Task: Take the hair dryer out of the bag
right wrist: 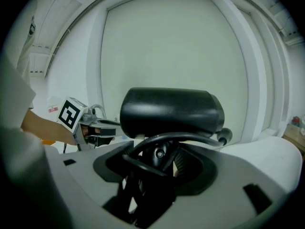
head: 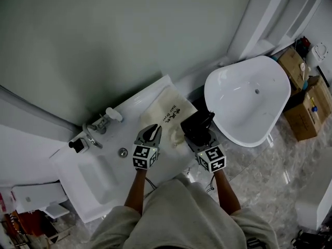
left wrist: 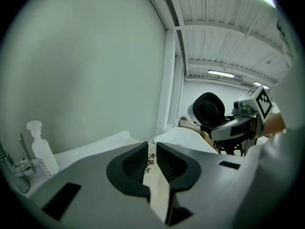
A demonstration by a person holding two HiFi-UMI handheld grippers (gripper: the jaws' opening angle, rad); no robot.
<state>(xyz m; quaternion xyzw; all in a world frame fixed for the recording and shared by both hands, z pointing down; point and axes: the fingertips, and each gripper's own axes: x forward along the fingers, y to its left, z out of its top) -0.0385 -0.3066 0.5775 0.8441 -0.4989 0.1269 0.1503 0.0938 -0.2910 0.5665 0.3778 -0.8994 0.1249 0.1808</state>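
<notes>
The cream cloth bag [head: 170,112] with black print lies on the white counter [head: 155,90] beside the sink. My left gripper [head: 152,132] sits at the bag's near edge; in the left gripper view its jaws [left wrist: 151,152] stand nearly together with a strip of the printed bag [left wrist: 157,187] pinched between them. The black hair dryer [head: 197,123] is outside the bag, to its right, held up by my right gripper [head: 203,137]. In the right gripper view the dryer's barrel [right wrist: 171,111] lies across above the jaws [right wrist: 162,160], which are shut on its handle and looped cord.
A sink basin [head: 98,179] with a chrome faucet [head: 92,135] and a white pump bottle [head: 113,114] is left of the bag. A white bathtub [head: 249,97] stands at the right, with cardboard boxes [head: 306,105] beyond it. A plain wall rises behind the counter.
</notes>
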